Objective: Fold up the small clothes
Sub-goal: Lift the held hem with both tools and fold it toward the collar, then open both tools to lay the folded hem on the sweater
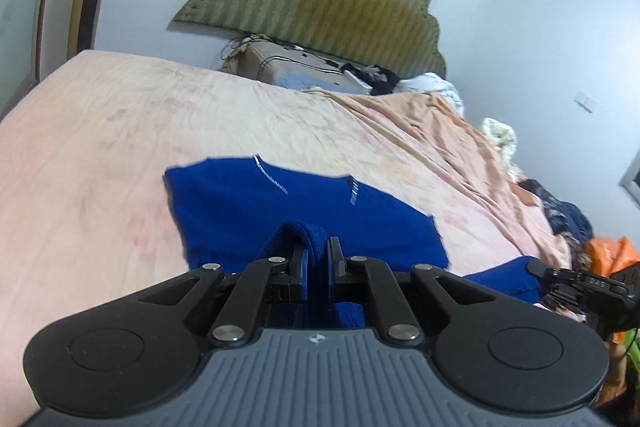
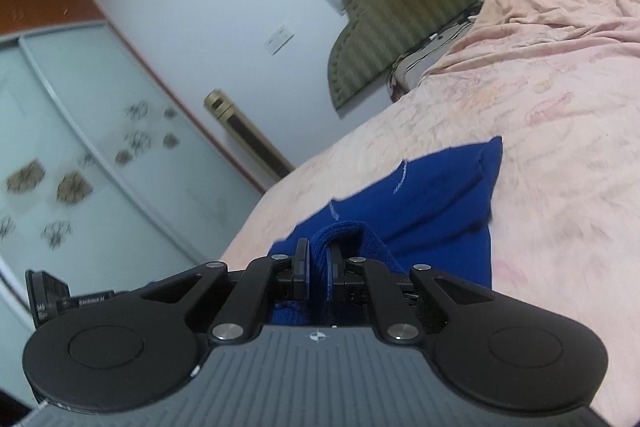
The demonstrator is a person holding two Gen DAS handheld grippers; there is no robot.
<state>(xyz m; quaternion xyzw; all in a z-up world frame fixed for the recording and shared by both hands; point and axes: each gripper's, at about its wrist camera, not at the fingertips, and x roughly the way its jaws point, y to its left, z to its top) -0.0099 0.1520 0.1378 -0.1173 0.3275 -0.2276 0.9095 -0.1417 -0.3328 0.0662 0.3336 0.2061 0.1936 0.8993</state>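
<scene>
1. Step in hand, as judged: a fold of the deep-blue knitted garment (image 1: pixel 304 211) is under way. Both grippers hold a pinched-up ridge of its near edge, raised off the peach-pink crumpled bedsheet (image 1: pixel 100 131).

2. Left black two-finger gripper (image 1: pixel 318 259): jaws nearly closed, clamped on a thick ribbed fold of the blue knit, which loops up over the fingertips and runs down between them.

3. Right black two-finger gripper (image 2: pixel 318 261): same condition, jaws pinched tight on a ribbed fold of the garment (image 2: pixel 420 199).

4. Position of the garment: the body lies flat on the bedsheet directly ahead of both grippers, its far edge towards the olive striped padded headboard (image 1: pixel 320 11). Two short pale stitched marks show on the upper face. In the left wrist view the right gripper's side shows at the right margin, next to a further lobe of blue cloth.

5. Next move, as judged: carry the two held points forward together, level and at matched pace, over the flat body towards the far edge, then lower and let go. Uneven travel would skew the fold.

6. Which part of the garment is held (hem, shoulders or sleeves) cannot be told.
</scene>
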